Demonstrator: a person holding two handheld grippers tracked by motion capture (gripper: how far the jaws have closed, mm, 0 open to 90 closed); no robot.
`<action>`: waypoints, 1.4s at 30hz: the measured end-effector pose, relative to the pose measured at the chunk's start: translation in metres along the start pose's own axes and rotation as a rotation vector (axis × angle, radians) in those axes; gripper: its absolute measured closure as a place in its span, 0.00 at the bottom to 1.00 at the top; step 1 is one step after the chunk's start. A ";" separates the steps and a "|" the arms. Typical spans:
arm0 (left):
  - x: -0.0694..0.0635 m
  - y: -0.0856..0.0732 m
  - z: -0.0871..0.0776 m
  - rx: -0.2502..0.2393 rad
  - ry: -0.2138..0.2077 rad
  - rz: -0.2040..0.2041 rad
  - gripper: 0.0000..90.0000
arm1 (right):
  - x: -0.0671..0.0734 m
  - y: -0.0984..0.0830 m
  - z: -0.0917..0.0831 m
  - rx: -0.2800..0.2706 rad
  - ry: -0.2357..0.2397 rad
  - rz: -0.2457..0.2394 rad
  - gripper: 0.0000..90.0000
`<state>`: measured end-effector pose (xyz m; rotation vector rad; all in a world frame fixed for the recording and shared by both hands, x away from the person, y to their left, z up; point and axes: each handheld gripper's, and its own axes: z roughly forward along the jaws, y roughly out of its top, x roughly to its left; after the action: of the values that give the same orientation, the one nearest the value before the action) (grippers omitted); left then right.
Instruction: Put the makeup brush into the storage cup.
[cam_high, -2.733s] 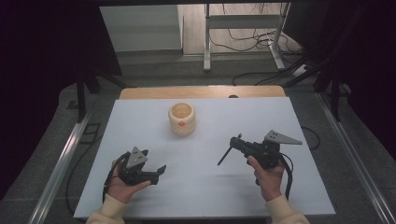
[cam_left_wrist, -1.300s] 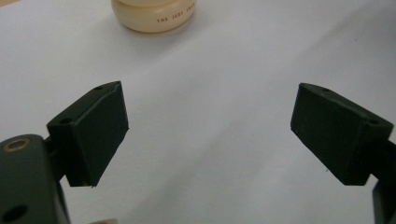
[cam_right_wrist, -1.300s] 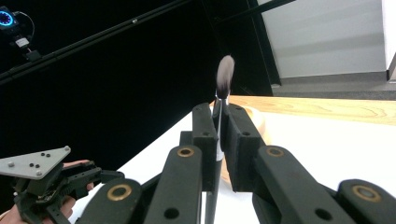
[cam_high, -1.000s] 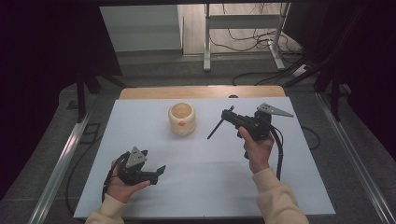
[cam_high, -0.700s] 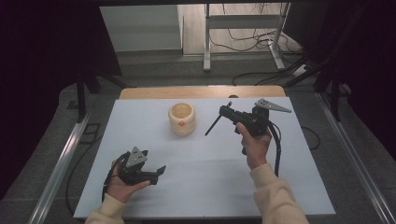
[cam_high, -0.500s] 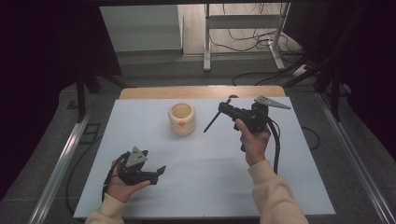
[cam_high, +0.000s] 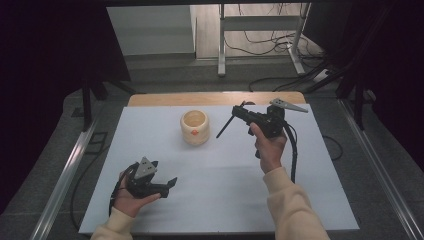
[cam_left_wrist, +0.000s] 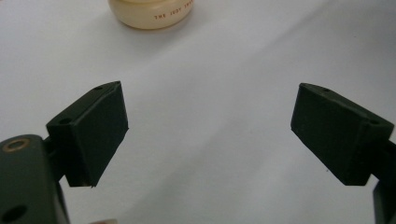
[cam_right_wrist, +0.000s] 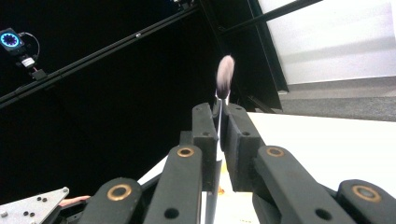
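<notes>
Lower left of the high view: my left gripper (cam_high: 167, 185), resting on the white table (cam_high: 215, 200), jaws spread wide with nothing between them.
Centre, upper half: cream jar (cam_high: 194, 127), standing upright and untouched.
Right of centre: my right gripper (cam_high: 239, 114), raised, clenched on a thin brush (cam_right_wrist: 223, 81); the handle slants down toward the jar.
</notes>
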<state>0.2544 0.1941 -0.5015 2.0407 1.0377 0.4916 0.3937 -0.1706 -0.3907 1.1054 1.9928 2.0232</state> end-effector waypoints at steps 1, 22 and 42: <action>0.000 0.000 0.000 -0.001 0.000 0.000 0.12 | 0.000 0.000 0.000 0.003 0.001 0.000 0.92; 0.001 0.001 -0.001 -0.006 0.008 -0.009 0.11 | -0.002 0.008 0.028 0.014 -0.004 0.017 0.92; 0.003 0.001 -0.001 -0.003 0.007 -0.012 0.11 | -0.008 0.016 0.052 -0.012 -0.028 0.047 0.92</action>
<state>0.2555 0.1967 -0.5002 2.0305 1.0517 0.4938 0.4343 -0.1342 -0.3851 1.1833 1.9573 2.0269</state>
